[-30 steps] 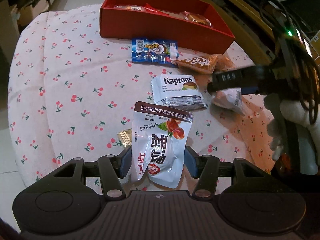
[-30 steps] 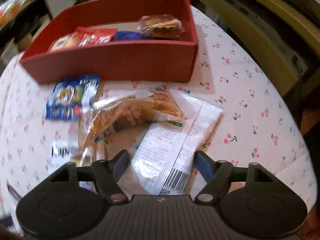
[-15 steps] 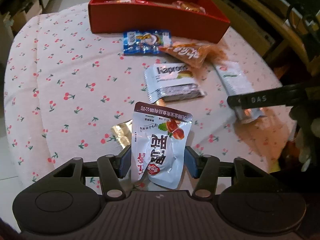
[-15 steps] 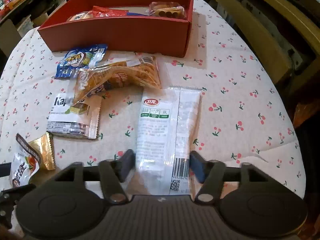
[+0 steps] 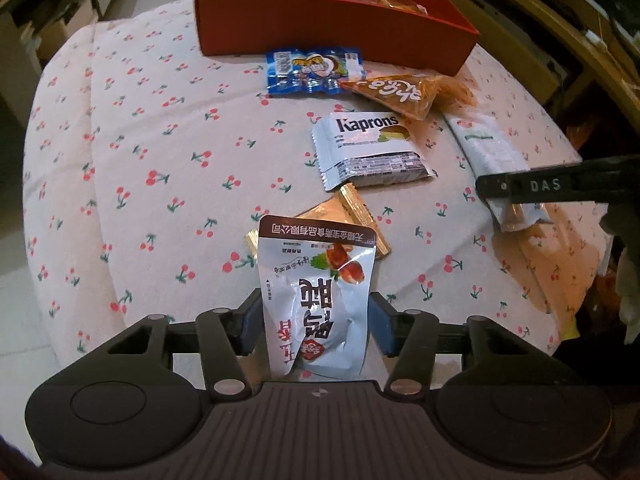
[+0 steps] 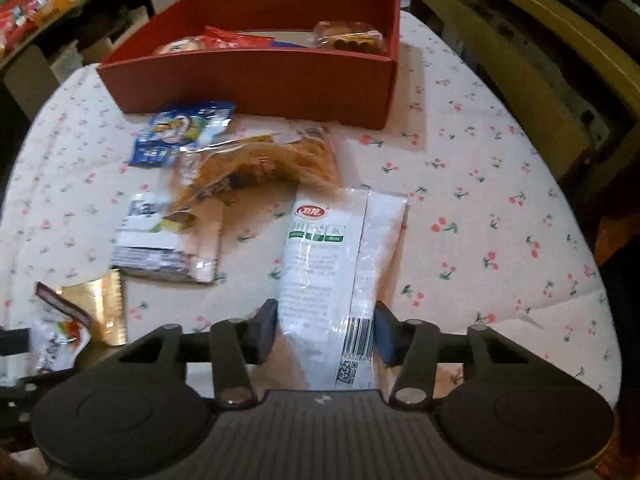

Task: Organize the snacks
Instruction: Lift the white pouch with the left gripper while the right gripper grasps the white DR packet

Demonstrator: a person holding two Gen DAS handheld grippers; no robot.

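Note:
My left gripper [image 5: 316,320] is shut on a white pouch with a brown top band [image 5: 316,296], held above the table near its front edge. My right gripper [image 6: 326,334] is shut on the near end of a long white packet with a barcode [image 6: 340,264]; the rest of it lies on the cloth. It also shows in the left wrist view [image 5: 490,152], with the right gripper [image 5: 532,188] over it. The red box [image 6: 256,80] at the back holds several snacks.
On the cherry-print cloth [image 5: 140,140] lie a blue packet [image 5: 314,70], an orange packet [image 5: 400,94], a white Kaprons packet [image 5: 370,152] and a gold wrapper [image 5: 340,216]. Wooden furniture [image 6: 520,40] stands to the right. The table edge is near on the right.
My left gripper has lifted the pouch and uncovered the gold wrapper beneath it. My right gripper has closed on the long white packet's near end and drawn back from the box.

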